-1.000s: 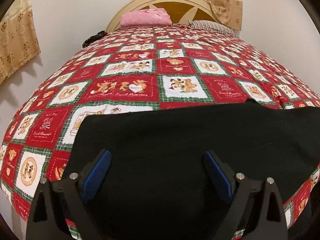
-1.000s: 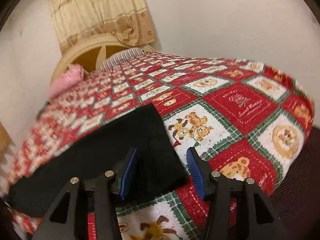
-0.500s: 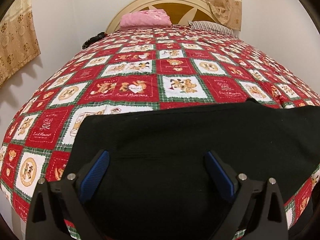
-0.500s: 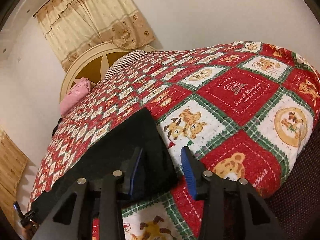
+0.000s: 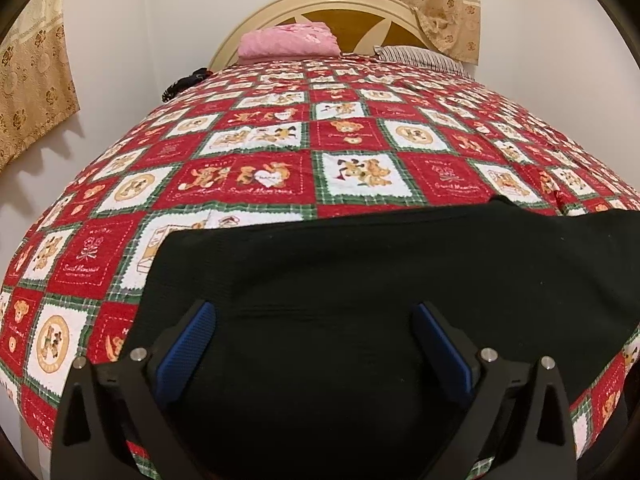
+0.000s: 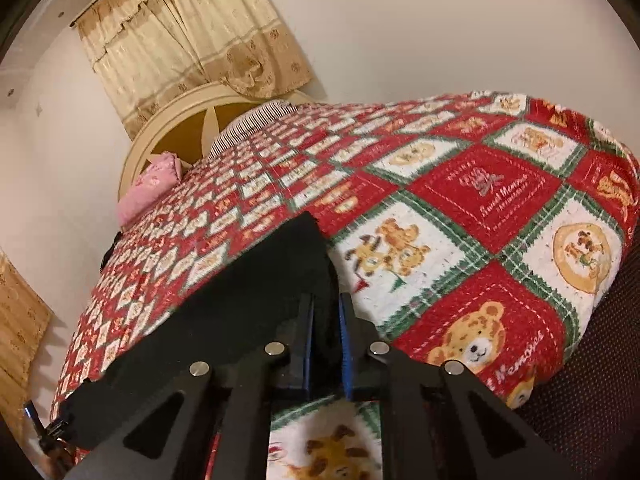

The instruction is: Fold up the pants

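Fold pants, grasp step. Black pants [image 5: 360, 300] lie flat across near edge of quilt [image 5: 280, 152]. R gripper [image 6: 325, 320] closing on pants' end edge, cloth between pads. L gripper [image 5: 314, 340] wide, empty, over pants. Next (est.): L must pinch too, then lift both evenly. Quilt text: "Sweet Memories".

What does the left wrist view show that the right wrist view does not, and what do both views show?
Only the left wrist view shows the left gripper, wide open above the black pants.

Only the right wrist view shows the right gripper, its jaws closing on the pants' edge.

Both show the patchwork quilt, pink pillow and headboard.
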### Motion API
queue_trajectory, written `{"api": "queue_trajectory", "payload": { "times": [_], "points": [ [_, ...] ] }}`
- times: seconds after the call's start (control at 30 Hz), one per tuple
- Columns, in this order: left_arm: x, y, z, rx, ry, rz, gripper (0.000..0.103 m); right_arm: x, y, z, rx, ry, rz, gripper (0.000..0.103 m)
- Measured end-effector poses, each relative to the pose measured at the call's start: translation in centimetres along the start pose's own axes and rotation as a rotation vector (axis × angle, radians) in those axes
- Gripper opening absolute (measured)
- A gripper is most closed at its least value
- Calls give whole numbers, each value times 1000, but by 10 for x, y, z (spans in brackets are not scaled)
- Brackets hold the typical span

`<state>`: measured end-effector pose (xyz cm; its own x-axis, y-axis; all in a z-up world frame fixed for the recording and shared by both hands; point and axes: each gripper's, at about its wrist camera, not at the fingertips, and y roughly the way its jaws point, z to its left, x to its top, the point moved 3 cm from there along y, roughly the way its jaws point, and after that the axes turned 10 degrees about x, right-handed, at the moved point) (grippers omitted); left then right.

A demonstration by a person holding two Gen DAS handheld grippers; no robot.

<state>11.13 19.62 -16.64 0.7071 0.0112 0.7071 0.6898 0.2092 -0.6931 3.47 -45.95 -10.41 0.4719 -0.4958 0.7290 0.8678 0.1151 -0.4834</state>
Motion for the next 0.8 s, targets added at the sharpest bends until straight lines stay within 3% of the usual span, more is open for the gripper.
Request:
{"api": "queue_trajectory", "payload": {
  "times": [0.2, 0.4, 0.53, 0.63, 0.8],
  "points": [
    [1, -5, -1, -11, -18, 4, 102, 5, -16, 46, -21, -126, -46, 11],
    [11, -37, -20, -95, -24, -44, 102, -6, -19, 121, 0, -335, -47, 11],
    [23, -62, -51, -203, 10, -86, 102, -26, -9, 168, 51, -448, -3, 11],
    [28, -74, -88, -329, 55, -77, 102, -45, 6, 194, 91, -502, 40, 11],
    [26, -83, -150, -461, 165, -69, 102, -82, 40, 223, 181, -528, 137, 11]
  ]
}}
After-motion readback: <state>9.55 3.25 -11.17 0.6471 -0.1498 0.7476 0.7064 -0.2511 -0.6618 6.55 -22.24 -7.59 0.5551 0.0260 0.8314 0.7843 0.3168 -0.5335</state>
